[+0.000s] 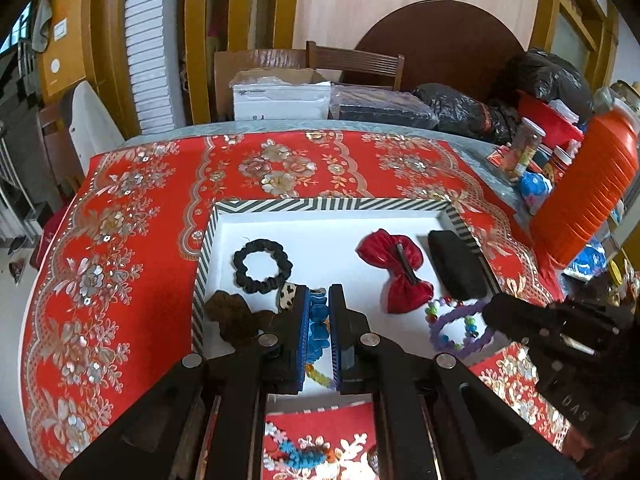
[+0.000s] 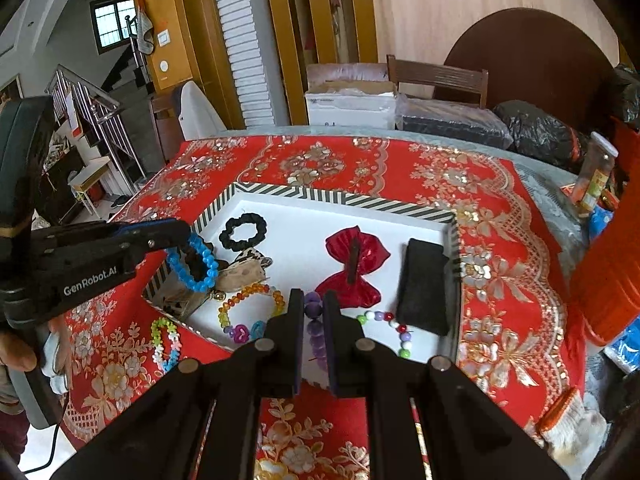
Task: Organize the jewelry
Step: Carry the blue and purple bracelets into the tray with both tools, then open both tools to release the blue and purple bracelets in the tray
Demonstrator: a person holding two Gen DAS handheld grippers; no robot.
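wood-panelled room, chair and boxes behind a tabletop under a red floral cloth. striped-rim white tray in the middle, holding a black scrunchie, red bow clip, black pouch, brown scrunchie, an amber-and-pastel bead bracelet and a multicolour bead string.

left tool clamped on a blue bead bracelet, seen from the right wrist hanging as a loop over the tray's near-left corner, above the brown scrunchie. right tool pinched together on a purple bead bracelet, strand trailing back between the fingers and lying along the pointing direction, over the tray's near edge.

probably the carry-in step: both bracelets already over or at the tray, so only lowering and release left. free white floor ahead of the right tool between the amber bracelet and the bow clip; left tool's drop zone crowded by the brown scrunchie and a spotted piece. risk of the blue loop landing on those and tangling.

still outside on the cloth: a pastel flower bracelet by the tray's near-left edge, nearer the left tool.
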